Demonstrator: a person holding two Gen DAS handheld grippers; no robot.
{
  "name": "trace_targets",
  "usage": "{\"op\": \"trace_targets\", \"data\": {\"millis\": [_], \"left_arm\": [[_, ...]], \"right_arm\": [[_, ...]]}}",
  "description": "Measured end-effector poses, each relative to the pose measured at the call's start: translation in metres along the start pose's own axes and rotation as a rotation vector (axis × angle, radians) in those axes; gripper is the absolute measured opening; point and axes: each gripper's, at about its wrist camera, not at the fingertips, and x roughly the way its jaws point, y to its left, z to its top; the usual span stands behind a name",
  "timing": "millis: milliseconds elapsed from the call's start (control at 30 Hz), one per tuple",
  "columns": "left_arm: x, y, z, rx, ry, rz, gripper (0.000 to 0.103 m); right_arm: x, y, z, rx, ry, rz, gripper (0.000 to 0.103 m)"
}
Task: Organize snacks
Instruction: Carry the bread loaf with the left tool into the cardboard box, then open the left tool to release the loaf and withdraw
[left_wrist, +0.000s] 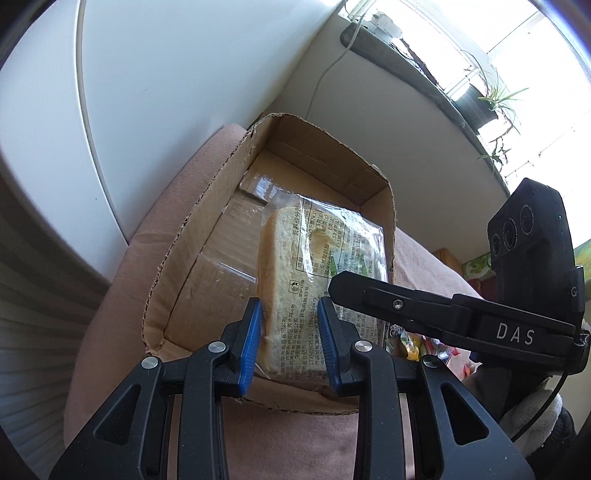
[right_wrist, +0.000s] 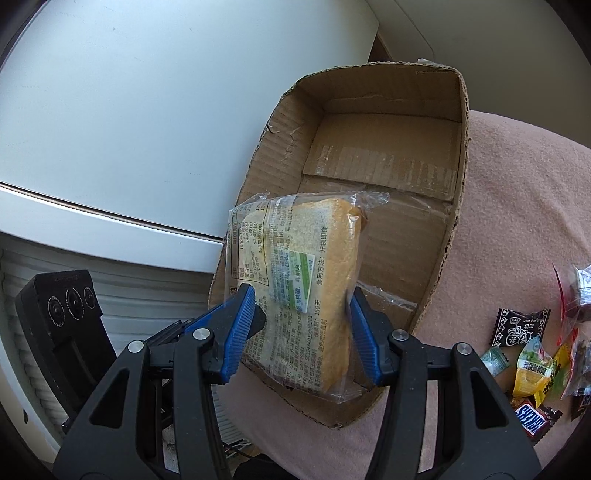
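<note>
Currently both grippers hold one wrapped bread slice above the cardboard box. In the left wrist view, the left gripper (left_wrist: 290, 325) is closed to a narrow gap, its blue pads (left_wrist: 251, 343) pressing the two faces of the bread packet (left_wrist: 295, 266) near the packet's lower end. In the right wrist view, the right gripper (right_wrist: 303, 332) stands at a moderate width, its blue pads (right_wrist: 238, 332) clamped on the opposite sides of the same bread packet (right_wrist: 306, 288), one pad on the printed wrapper edge and one on the crust side. The packet is clear plastic with printed text and a green and white label (right_wrist: 299, 284).

Directly behind and beneath the packet sits the open cardboard box (right_wrist: 369, 229), with torn top edges and clear tape across its bottom flaps. The packet hangs over the near half of the box; whether it touches the box floor cannot be determined. The box rests on a pink cloth (right_wrist: 517, 206).

To the right of the box, loose wrapped candies (right_wrist: 535, 365) and a Snickers bar (right_wrist: 532, 421) lie on the cloth, apart from the box.

Beyond the box, in the left wrist view, a white wall and a dark windowsill with a potted plant (left_wrist: 491, 99) are visible.
</note>
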Motion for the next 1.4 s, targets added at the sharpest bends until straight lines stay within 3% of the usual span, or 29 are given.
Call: {"op": "trace_targets", "data": {"millis": [200,500,867,1067,1167,1400], "left_arm": [[-0.005,-0.002,0.0,0.047,-0.004,0.064,0.028],[-0.019,0.008,-0.002,0.03,-0.042,0.077,0.028],[-0.028,-0.013,-0.015,0.128,-0.105,0.134,0.039],[-0.032,-0.032,-0.029,0.141,-0.106,0.114,0.039],[-0.03,-0.046,-0.036,0.171,-0.09,0.095,0.039],[-0.018,-0.08,-0.059,0.241,-0.034,0.062,0.039]], "right_arm": [[0.003,0.004,0.0,-0.036,0.014,-0.032,0.055],[-0.004,0.011,-0.003,-0.094,-0.005,-0.071,0.064],[-0.041,0.017,-0.028,-0.21,-0.072,-0.165,0.071],[-0.075,-0.003,-0.053,-0.231,-0.152,-0.222,0.071],[-0.098,-0.023,-0.064,-0.192,-0.194,-0.221,0.085],[-0.151,-0.072,-0.095,-0.129,-0.235,-0.329,0.087]]}}
